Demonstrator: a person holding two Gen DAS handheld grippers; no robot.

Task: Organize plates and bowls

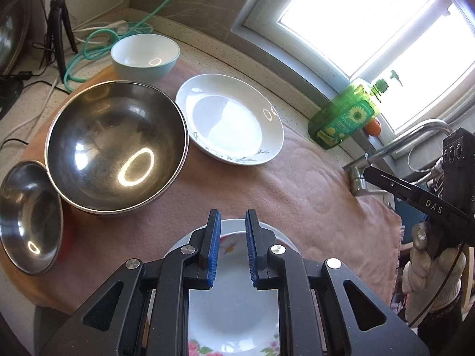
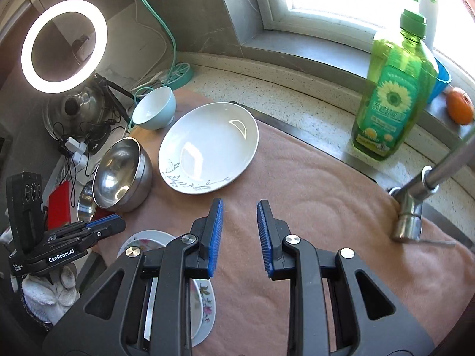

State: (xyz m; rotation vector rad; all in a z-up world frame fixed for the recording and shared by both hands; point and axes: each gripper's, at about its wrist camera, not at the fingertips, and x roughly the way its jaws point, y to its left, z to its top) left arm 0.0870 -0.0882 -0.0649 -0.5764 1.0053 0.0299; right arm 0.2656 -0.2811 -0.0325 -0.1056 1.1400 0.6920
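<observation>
Near table's front edge, left gripper [image 1: 233,247] jaws nearly clenched, empty, above flowered white plate [image 1: 234,323]; right gripper [image 2: 240,237] jaws released, empty.

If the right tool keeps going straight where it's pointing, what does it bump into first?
Probably just the pink towel. The right tool points at bare cloth, empty-jawed; the white plate with grey leaves lies farther ahead and slightly left, though depth is unclear.

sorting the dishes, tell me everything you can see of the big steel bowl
The large stainless steel bowl is round, deep and shiny inside, reflecting the ring light. It looks empty and sits upright on the pink towel, between a smaller steel bowl and the white plate with leaf print, close beside both. No gripper touches it.
</observation>
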